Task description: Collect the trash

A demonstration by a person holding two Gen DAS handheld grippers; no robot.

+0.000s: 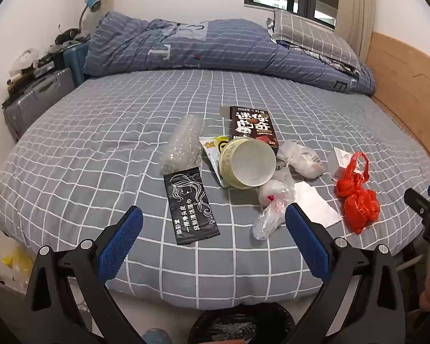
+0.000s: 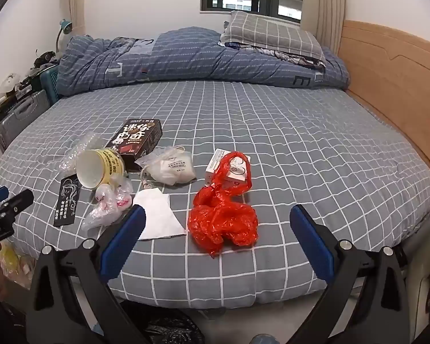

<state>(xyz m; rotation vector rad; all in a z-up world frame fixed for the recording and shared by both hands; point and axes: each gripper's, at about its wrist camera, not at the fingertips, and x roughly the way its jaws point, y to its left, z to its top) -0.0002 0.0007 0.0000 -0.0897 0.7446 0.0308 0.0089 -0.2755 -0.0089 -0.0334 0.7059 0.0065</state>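
Trash lies on the grey checked bed sheet (image 1: pixel 100 149). A black wet-wipe sachet (image 1: pixel 190 207), bubble wrap (image 1: pixel 183 146), a tipped yellow paper cup (image 1: pixel 248 162), a dark cookie box (image 1: pixel 252 127), a clear plastic bag (image 1: pixel 272 205), a white tissue (image 1: pixel 315 205) and a red plastic bag (image 1: pixel 355 197) show in the left wrist view. My left gripper (image 1: pixel 215 220) is open and empty above the near bed edge, facing the sachet. My right gripper (image 2: pixel 219 220) is open and empty, with the red bag (image 2: pixel 223 218) between its fingers' line of sight.
A black-lined bin (image 1: pixel 243 326) stands on the floor below the bed edge, also in the right wrist view (image 2: pixel 169 329). A rolled blue duvet (image 1: pixel 215 48) and pillow (image 1: pixel 309 34) lie at the far side. A wooden headboard (image 2: pixel 392 86) is right; a suitcase (image 1: pixel 34 100) is left.
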